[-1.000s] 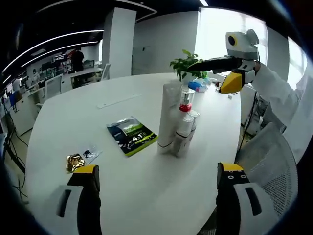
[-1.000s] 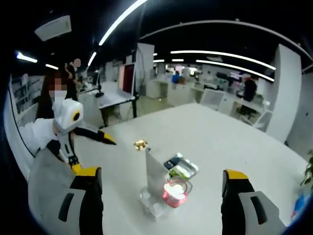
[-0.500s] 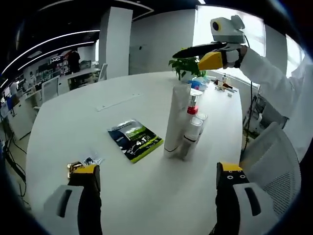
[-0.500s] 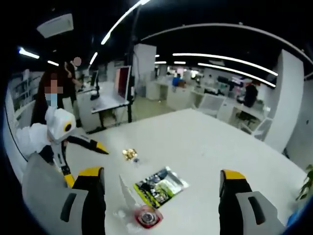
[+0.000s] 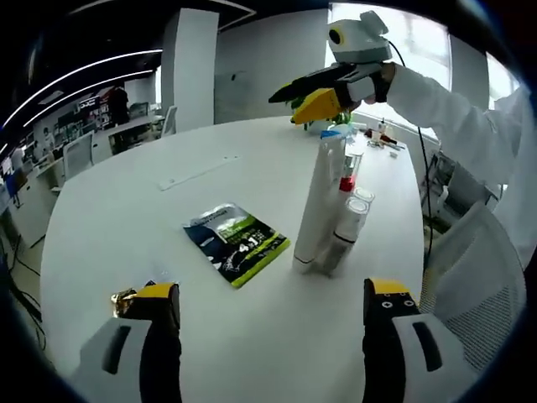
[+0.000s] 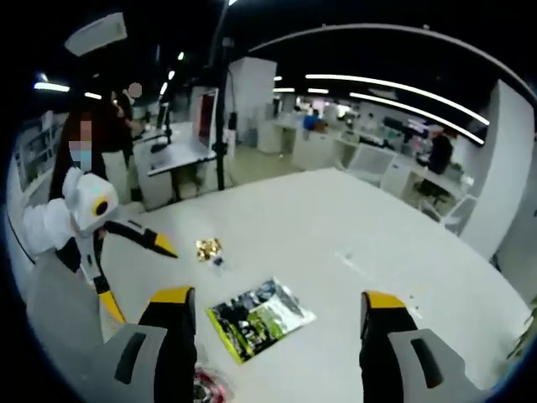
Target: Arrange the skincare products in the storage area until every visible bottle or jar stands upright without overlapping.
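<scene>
Several skincare containers stood bunched together on the white round table (image 5: 126, 210), ahead of the left gripper (image 5: 267, 315) and a little toward its right finger: a tall white tube (image 5: 317, 201) upright on its cap, a clear bottle with a red collar (image 5: 348, 172) behind it, and two short white bottles (image 5: 346, 231) touching its side. All looked upright and pressed close, one partly hiding another. Any print on them was too small to read.

Between the left gripper's fingers and farther out lay a flat glossy pouch (image 5: 236, 243), dark with a green band; its lettering could not be made out. Just beyond the left finger (image 5: 159, 304) sat a crinkled gold wrapper (image 5: 124, 299). A thin white strip (image 5: 198, 171) lay farther across the table. The left gripper's jaws were spread wide with nothing between them.

Above the cluster hovered the right gripper (image 5: 295, 99), held by a white-sleeved arm (image 5: 445, 113), black with yellow tips; from here its jaws seemed close together, but I could not say for sure. In the right gripper view its own fingers stood wide apart and empty, the pouch (image 6: 259, 317) between them, a red cap (image 6: 210, 388) low beside the left finger, the gold wrapper (image 6: 208, 248) beyond, and the left gripper (image 6: 138, 269) off to the left.
</scene>
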`<state>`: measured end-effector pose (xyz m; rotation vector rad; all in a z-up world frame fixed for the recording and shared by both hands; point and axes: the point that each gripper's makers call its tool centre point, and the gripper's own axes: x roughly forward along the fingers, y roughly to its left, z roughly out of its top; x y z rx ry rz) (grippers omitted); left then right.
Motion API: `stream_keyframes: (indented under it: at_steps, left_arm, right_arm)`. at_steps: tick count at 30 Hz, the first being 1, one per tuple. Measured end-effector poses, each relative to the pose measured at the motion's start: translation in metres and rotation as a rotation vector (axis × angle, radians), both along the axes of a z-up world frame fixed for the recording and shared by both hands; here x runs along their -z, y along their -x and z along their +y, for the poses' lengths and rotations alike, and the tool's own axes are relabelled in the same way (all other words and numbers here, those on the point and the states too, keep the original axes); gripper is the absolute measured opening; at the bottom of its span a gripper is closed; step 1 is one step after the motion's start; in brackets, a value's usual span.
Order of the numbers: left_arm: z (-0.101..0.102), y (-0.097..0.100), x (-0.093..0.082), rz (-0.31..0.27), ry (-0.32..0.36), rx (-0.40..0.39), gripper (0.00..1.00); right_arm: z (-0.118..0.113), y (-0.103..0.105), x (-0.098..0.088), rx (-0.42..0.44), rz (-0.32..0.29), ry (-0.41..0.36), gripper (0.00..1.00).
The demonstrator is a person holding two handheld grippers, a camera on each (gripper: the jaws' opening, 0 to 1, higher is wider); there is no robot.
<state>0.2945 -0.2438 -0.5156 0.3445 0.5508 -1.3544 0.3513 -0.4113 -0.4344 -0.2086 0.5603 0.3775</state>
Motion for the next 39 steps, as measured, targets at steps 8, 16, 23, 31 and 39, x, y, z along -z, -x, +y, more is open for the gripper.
stream_keyframes:
  at_steps: [8, 16, 23, 31, 39]
  left_arm:
    - [-0.009, -0.010, 0.012, 0.000, -0.021, 0.012, 0.77]
    - [-0.027, -0.027, 0.028, 0.003, -0.034, 0.017, 0.72]
    - [-0.035, -0.037, 0.043, 0.016, -0.052, 0.013, 0.66]
    - [-0.041, -0.050, 0.062, 0.050, -0.067, -0.026, 0.56]
    - [-0.041, -0.058, 0.084, 0.108, -0.098, -0.052, 0.50]
  right_arm:
    - [-0.010, -0.015, 0.029, -0.025, 0.066, 0.042, 0.62]
    - [-0.021, -0.029, 0.057, -0.062, 0.125, 0.104, 0.54]
    - [-0.024, -0.037, 0.083, -0.091, 0.185, 0.133, 0.46]
    - [-0.030, -0.047, 0.116, -0.100, 0.260, 0.145, 0.41]
    - [-0.036, -0.054, 0.144, -0.099, 0.312, 0.160, 0.37]
